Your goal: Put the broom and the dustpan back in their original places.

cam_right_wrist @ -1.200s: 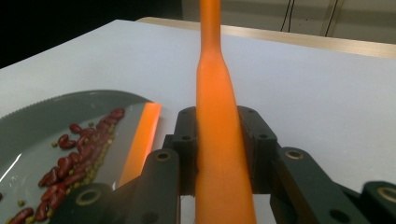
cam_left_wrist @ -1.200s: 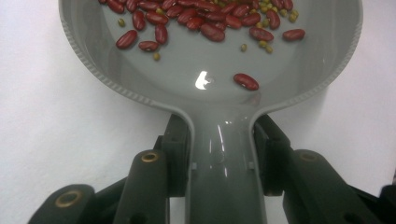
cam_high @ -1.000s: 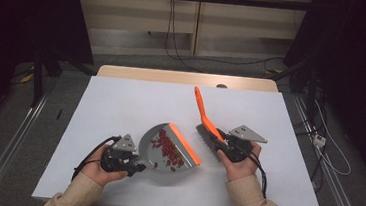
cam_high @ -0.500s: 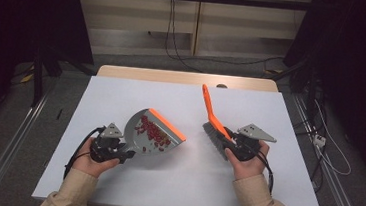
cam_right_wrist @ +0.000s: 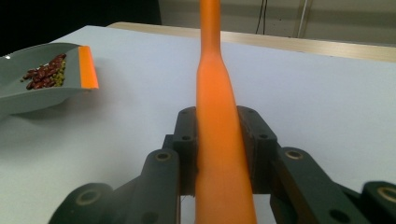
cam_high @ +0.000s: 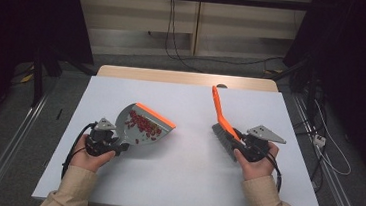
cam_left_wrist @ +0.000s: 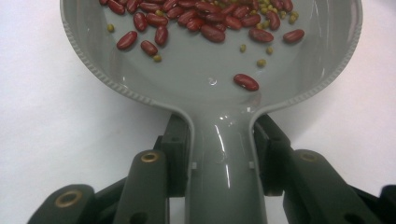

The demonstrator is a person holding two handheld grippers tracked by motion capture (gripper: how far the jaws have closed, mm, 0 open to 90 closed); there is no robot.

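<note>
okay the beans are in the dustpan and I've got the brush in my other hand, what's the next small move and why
Probably keep the dustpan level and carry it off to wherever the beans get tipped out. The left gripper is clamped on its handle, the beans sit loose near the orange lip, and the white table looks swept. The right gripper grips the brush, which can stay parked aside.

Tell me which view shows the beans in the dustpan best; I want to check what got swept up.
The left gripper view: the beans lie close up in the grey dustpan, red ones and small yellowish ones told apart. The high view shows them as a small reddish patch; the right gripper view shows them low and far off.
</note>
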